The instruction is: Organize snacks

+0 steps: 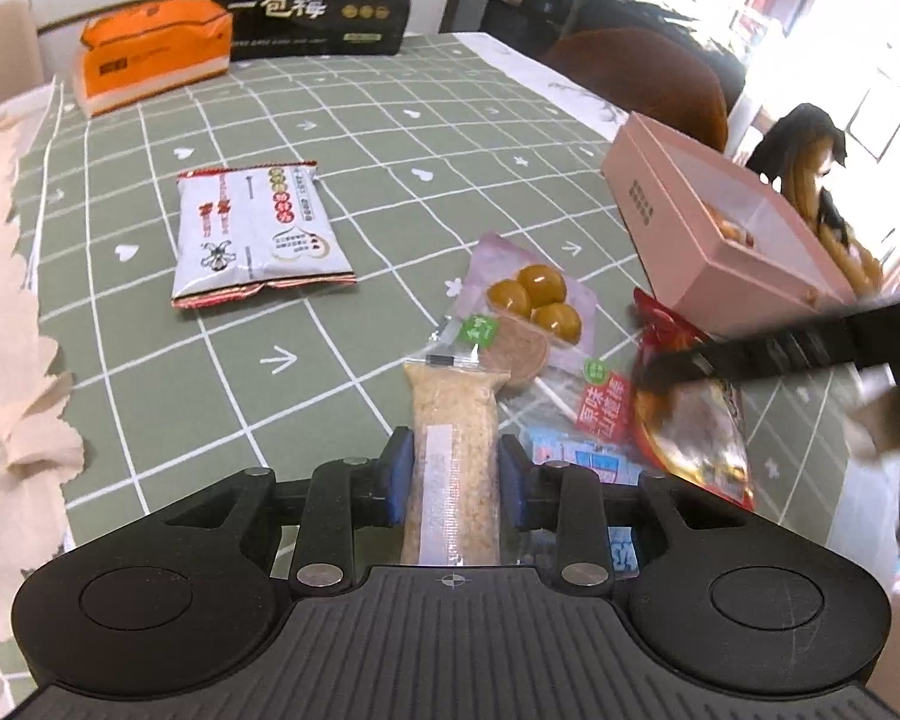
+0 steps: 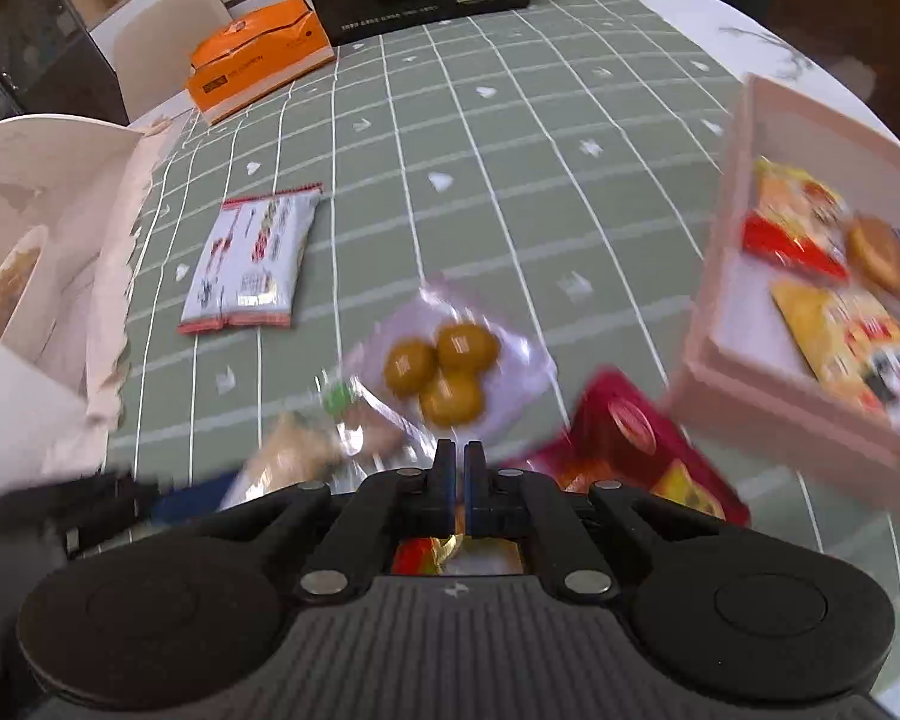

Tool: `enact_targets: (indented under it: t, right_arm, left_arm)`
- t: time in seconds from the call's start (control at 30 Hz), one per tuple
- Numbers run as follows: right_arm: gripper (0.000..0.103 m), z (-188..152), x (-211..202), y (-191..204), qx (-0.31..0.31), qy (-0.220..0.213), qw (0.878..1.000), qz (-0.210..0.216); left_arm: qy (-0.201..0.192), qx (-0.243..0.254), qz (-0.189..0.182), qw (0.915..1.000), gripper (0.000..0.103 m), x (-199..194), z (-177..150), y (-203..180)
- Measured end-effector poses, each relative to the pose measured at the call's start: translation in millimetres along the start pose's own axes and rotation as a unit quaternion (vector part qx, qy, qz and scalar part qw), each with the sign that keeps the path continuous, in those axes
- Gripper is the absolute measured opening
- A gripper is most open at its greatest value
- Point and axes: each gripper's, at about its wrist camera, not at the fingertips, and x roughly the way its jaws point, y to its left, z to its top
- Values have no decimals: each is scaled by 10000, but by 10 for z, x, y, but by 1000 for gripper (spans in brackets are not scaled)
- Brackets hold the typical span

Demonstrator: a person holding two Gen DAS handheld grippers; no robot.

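The rice bar is being held mid-length across its width by the left hand-held gripper, over the bench, near the pink box. It is judged light, crumbly and slick-wrapped, so the pinch is best kept gentle. The right hand-held gripper is showing jaws closed, apparently on nothing, above the red packet.

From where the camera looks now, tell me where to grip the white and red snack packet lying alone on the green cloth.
Take the white and red snack packet by its crimped near edge, coming from above on the near side. It lies flat and puffed in the middle, so the thin sealed seam offers closing fingers the surest bite, and bare tablecloth surrounds it.
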Motion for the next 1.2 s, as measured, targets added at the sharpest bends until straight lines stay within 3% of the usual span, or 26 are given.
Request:
enact_targets:
  t: [0.33,0.43,0.5,0.57,0.7,0.87,1.07,1.2]
  right_arm:
    - [3,-610,-237,-307,130,5,9991,-401]
    - [14,-686,-263,-268,31,8,9985,-544]
    - [40,-703,-279,-250,19,-20,9984,-564]
    - [53,-759,-345,-177,-10,-219,9986,-491]
    - [55,-805,-357,-110,115,-325,9988,-335]
    - [55,-876,-367,72,154,-516,9982,-247]
    - [62,-877,-201,290,95,-354,9990,-251]
    - [77,-844,-105,323,409,-356,9981,-281]
  left_arm:
    - [35,-281,-301,9991,33,-31,-108,-167]
    - [-61,-430,-222,9988,33,-126,-166,-124]
    - [-103,-573,-143,9982,33,-216,-200,-42]
    - [-143,-678,-67,9976,33,-316,-220,35]
    - [-241,-780,28,9967,33,-484,-259,132]
    - [-41,-883,137,9960,33,-449,-313,160]
    - [23,-884,224,9958,33,-425,-337,151]
    - [-58,-869,231,9959,33,-461,-342,116]
